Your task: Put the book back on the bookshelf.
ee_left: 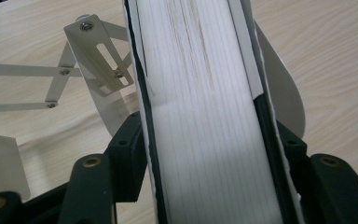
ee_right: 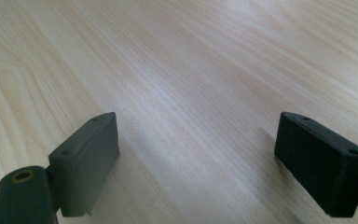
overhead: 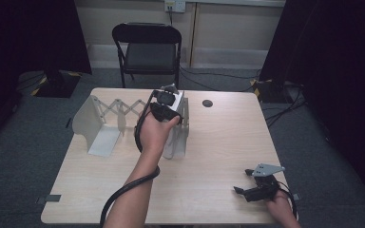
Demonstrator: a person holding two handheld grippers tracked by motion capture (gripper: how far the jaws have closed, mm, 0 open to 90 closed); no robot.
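Left gripper point(ee_left: 205, 154) pinches a white book point(ee_left: 200, 93) beside the expandable metal rack point(overhead: 100, 121); right gripper point(ee_right: 198, 163) rests spread above the desk point(ee_right: 177, 70).

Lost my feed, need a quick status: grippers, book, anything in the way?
Left gripper fingers flank book at expanding bookend rack. Right gripper open, idle on table. Nothing blocking.

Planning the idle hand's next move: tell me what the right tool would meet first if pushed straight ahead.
Nothing nearby, it seems: the right tool stands open over bare table, pointing left across the near edge in the high view. Depth is unclear.
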